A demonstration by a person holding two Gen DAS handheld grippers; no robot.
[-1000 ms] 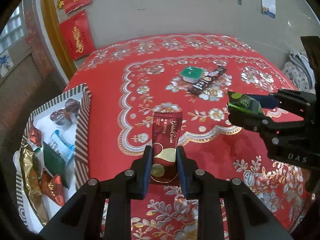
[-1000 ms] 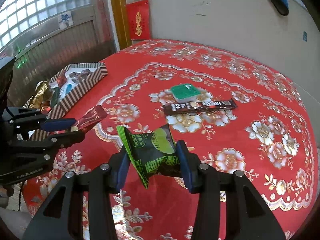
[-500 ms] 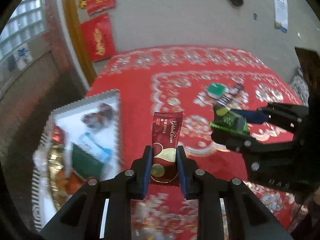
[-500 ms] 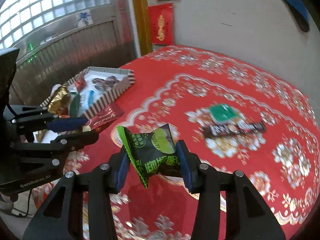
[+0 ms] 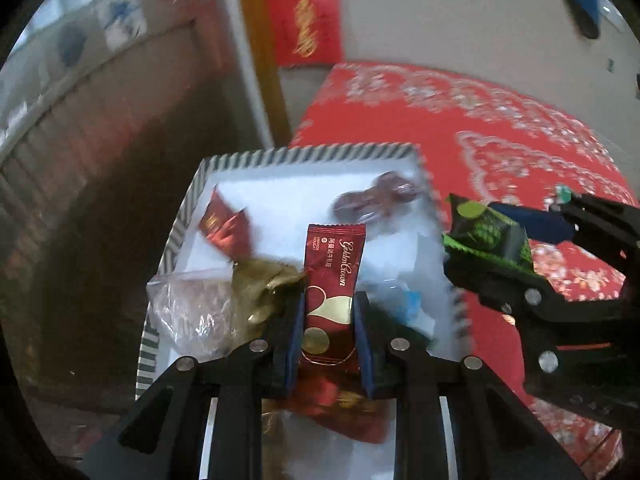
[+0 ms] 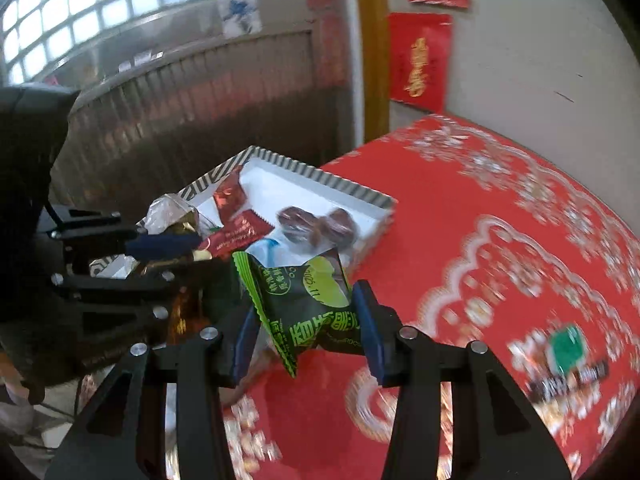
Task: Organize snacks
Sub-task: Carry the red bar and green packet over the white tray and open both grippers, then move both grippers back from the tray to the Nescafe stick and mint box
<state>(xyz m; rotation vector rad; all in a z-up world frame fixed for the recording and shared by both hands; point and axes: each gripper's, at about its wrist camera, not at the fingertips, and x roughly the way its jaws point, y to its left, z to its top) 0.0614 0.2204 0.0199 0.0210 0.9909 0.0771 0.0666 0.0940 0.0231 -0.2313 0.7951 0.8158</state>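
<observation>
Both tools have swung from over the red table (image 6: 460,216) to the striped tray (image 5: 312,153) at its edge. The left tool (image 5: 329,320) now pinches a red bar (image 5: 332,276), lettered "Golden Crown", above the tray's heap; the right tool (image 6: 308,332) pinches a green packet (image 6: 304,304), stamped "2025.11", beside the tray rim. Release into the tray appears next; a green tub (image 6: 568,346) and dark bar (image 6: 568,380) remain on the table

Both grippers have carried their snacks from mid-table over to the striped box (image 5: 312,154).
</observation>
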